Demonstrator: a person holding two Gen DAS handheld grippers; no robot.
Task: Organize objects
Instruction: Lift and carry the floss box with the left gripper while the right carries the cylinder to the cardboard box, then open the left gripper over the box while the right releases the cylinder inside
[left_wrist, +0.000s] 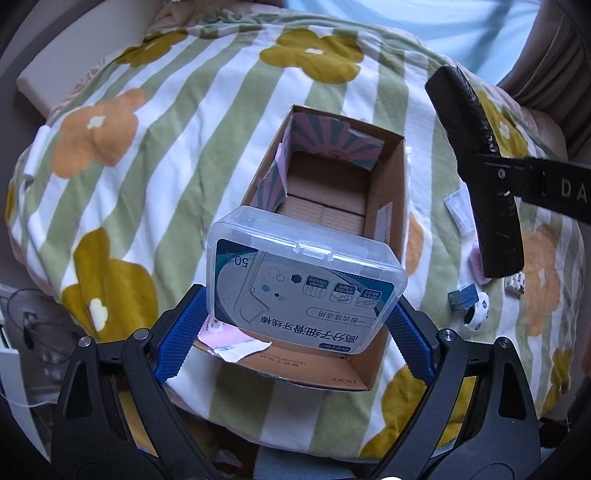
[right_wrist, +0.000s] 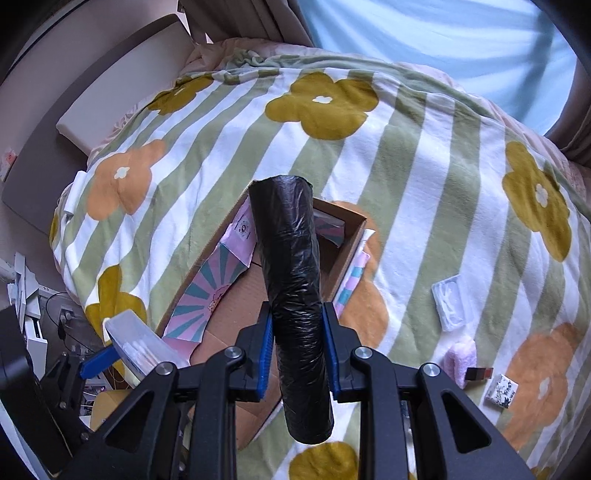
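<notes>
Left gripper (left_wrist: 301, 314) first: its blue pads are spread wide and clamped on the two short sides of a clear plastic floss-pick box (left_wrist: 306, 280), held at the lower centre of the left wrist frame. The label reads upside down: a "50" near one corner, a line of Chinese characters along the bottom edge, and three small pictograms; the tiny brand mark is too small to make out. The floss-pick box hangs over the near end of an open cardboard box (left_wrist: 388, 192), which sits mid-frame on a flower-and-stripe blanket (left_wrist: 184, 155). Printing on the carton's near flap is upside down and not legible.

Over to the right gripper (right_wrist: 297, 345): jaws drawn in tight, pinching a black roll of bin bags (right_wrist: 291, 280) that stands up through the centre of the right wrist frame, above the same carton. In the left view that gripper's arm shows the letters "DA" at the right edge.

Off to the lower right of the blanket lie a clear lid (right_wrist: 452, 301), a pink fluffy piece (right_wrist: 460, 360) and a small patterned block (right_wrist: 500, 390).
</notes>
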